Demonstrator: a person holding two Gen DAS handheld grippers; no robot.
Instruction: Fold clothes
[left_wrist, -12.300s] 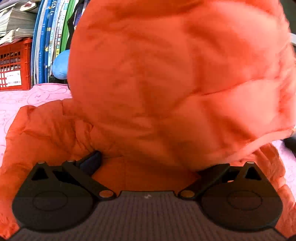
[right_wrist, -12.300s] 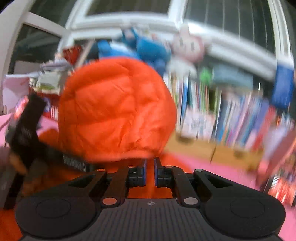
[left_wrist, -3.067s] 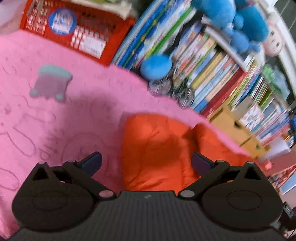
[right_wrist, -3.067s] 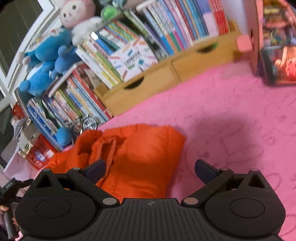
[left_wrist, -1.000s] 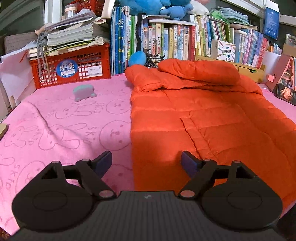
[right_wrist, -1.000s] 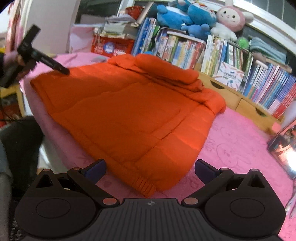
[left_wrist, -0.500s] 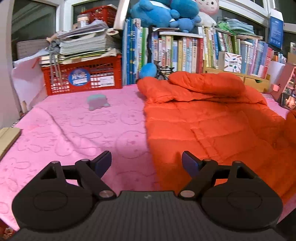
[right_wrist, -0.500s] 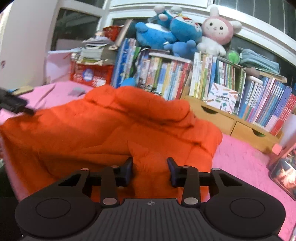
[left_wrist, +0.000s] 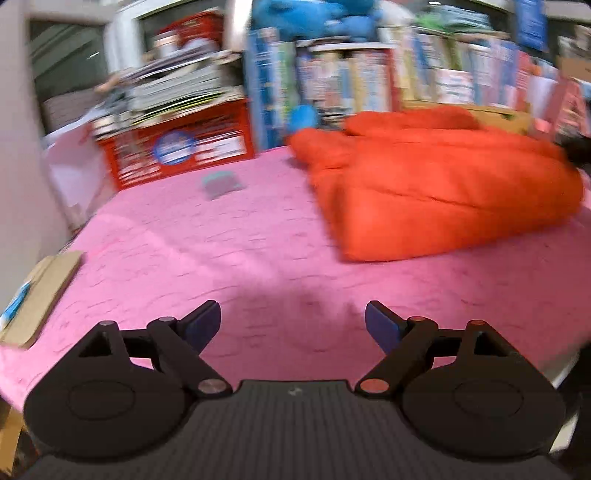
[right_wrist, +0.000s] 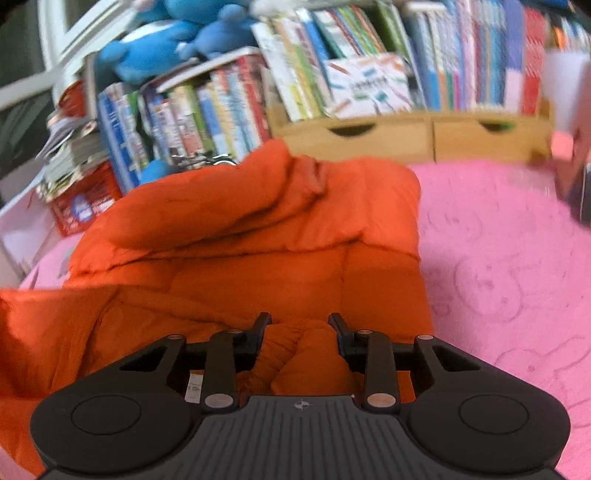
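Jacket: puffy orange quilted down jacket (right_wrist: 258, 258) lies on the pink embossed blanket (left_wrist: 240, 266), near hem now doubled over toward the collar
Change: half a second ago my right gripper (right_wrist: 300, 325) was closing on the hem; it now grips a bunch of it
Left gripper (left_wrist: 293, 321): spread wide, empty, well apart from the jacket
Meaning: first fold underway, I judge
Surroundings: small grey-green toy (left_wrist: 221, 184), red plastic crate (left_wrist: 177, 147), wooden drawers (right_wrist: 406, 136)
Obstacles: none on the fold path

Left hand-held gripper (left_wrist: 293, 325) spread wide (empty), pink blanket (left_wrist: 229, 258), orange jacket (left_wrist: 443, 192) beyond
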